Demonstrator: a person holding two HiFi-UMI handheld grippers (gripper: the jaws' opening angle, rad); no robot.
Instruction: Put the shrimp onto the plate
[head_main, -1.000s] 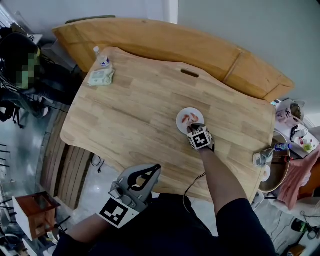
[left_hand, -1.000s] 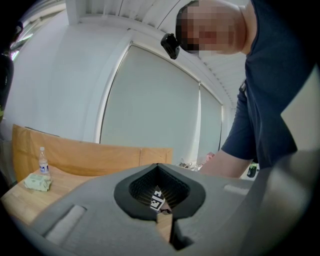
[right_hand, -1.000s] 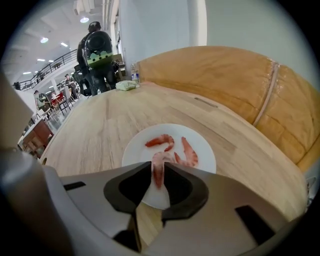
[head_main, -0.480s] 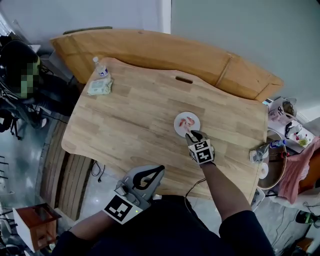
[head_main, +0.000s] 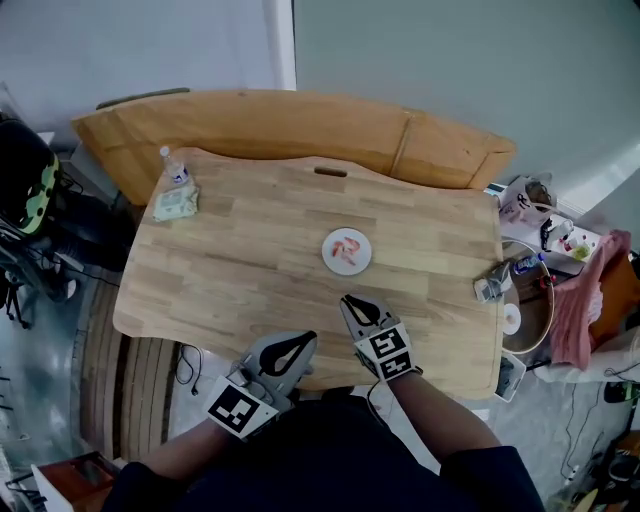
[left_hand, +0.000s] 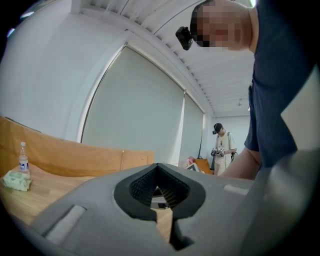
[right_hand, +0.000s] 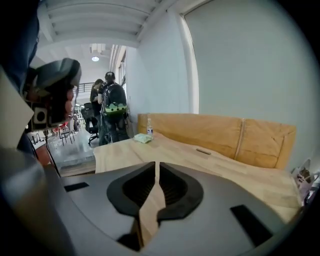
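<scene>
Shrimp (head_main: 346, 248) lay on plate (head_main: 329, 258), so task probably done. Right gripper (head_main: 352, 303) sat clear at plate's 6 o'clock, empty, jaws closing to a slit. Left gripper (head_main: 304, 343) idle at 7 o'clock, closed, empty.

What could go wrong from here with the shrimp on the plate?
1. The right tool, jaws closing on nothing, points roughly toward the plate; a forward sweep could shove it and spill the shrimp.
2. The bottle stands at the far left corner of the table; a bump might tip it off.
</scene>
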